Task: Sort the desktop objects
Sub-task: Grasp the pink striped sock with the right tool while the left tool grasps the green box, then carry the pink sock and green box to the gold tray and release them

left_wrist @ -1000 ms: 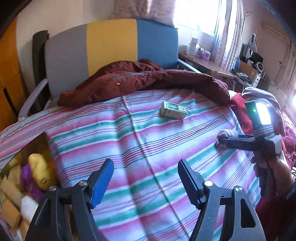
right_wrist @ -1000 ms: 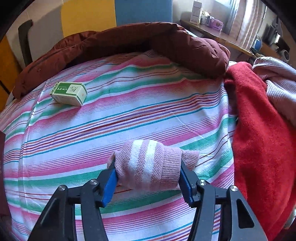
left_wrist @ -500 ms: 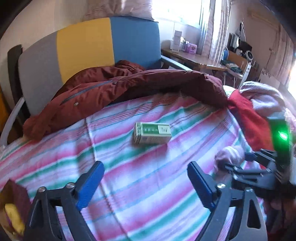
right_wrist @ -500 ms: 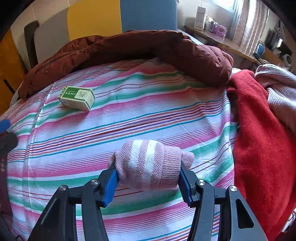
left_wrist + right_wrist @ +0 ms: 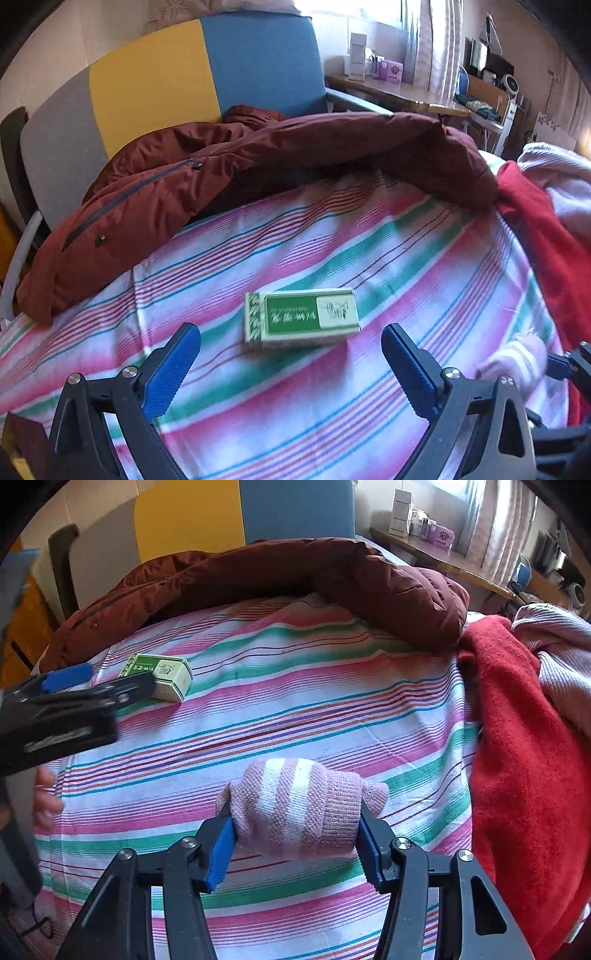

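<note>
A green and white box (image 5: 301, 319) lies on the striped cloth (image 5: 332, 413). My left gripper (image 5: 291, 365) is open, its blue pads just short of the box on either side. In the right wrist view the box (image 5: 162, 675) sits at the left, partly behind the left gripper (image 5: 70, 694). My right gripper (image 5: 295, 843) is shut on a rolled pink and white striped sock (image 5: 299, 808), close above the cloth. The sock also shows at the right in the left wrist view (image 5: 513, 365).
A dark red jacket (image 5: 221, 173) lies along the far edge of the cloth. A red cloth (image 5: 528, 757) and a pale pink knit (image 5: 561, 653) are piled at the right. A colour-block chair back (image 5: 184, 70) stands behind.
My left gripper has moved forward and right to the green box, which is now close between its open pads. The right gripper still holds the sock in the same spot.
</note>
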The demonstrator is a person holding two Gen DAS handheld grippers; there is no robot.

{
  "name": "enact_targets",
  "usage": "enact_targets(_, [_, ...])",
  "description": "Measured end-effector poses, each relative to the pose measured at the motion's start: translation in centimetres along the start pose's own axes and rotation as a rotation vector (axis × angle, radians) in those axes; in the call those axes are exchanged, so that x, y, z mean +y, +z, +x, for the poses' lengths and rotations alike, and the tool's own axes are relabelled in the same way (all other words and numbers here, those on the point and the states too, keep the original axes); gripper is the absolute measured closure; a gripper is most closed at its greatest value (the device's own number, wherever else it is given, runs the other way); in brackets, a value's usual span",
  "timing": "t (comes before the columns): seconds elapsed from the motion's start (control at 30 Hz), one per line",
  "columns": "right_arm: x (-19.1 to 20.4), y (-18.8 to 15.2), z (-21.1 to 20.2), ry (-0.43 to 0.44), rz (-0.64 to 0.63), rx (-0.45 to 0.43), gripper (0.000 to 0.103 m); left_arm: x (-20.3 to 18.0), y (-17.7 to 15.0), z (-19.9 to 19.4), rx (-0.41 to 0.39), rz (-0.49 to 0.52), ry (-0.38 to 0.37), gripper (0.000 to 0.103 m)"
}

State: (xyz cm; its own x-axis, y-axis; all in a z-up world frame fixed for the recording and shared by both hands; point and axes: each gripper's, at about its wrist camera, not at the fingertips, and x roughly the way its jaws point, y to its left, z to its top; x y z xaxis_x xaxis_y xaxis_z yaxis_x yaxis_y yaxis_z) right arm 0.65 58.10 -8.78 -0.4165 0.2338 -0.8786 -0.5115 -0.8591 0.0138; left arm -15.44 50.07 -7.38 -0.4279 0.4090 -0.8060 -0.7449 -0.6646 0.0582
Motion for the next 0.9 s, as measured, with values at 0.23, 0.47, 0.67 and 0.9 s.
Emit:
enact_targets(0.23, [0.1,0.0,0.1,0.001,-0.003,0.006,0.045,0.4,0.8,2.8,0.030,-0.020,0.031,0.003])
enact_targets(0.47, [0.2,-0.1,0.4,-0.015,-0.010,0.011,0.044,0.8,0.3,3.2,0.037,-0.016,-0.008,0.028])
enact_targets(0.67, [0.1,-0.1,0.7,-0.008,-0.010,0.012,0.044,0.6,-1.2,1.2,0.021,0.007,-0.012,0.029])
enact_targets(0.9, [0.2,0.0,0.5,0.014,-0.021,0.001,0.045,-0.5,-5.5,-2.8,0.007,-0.026,0.001,0.029])
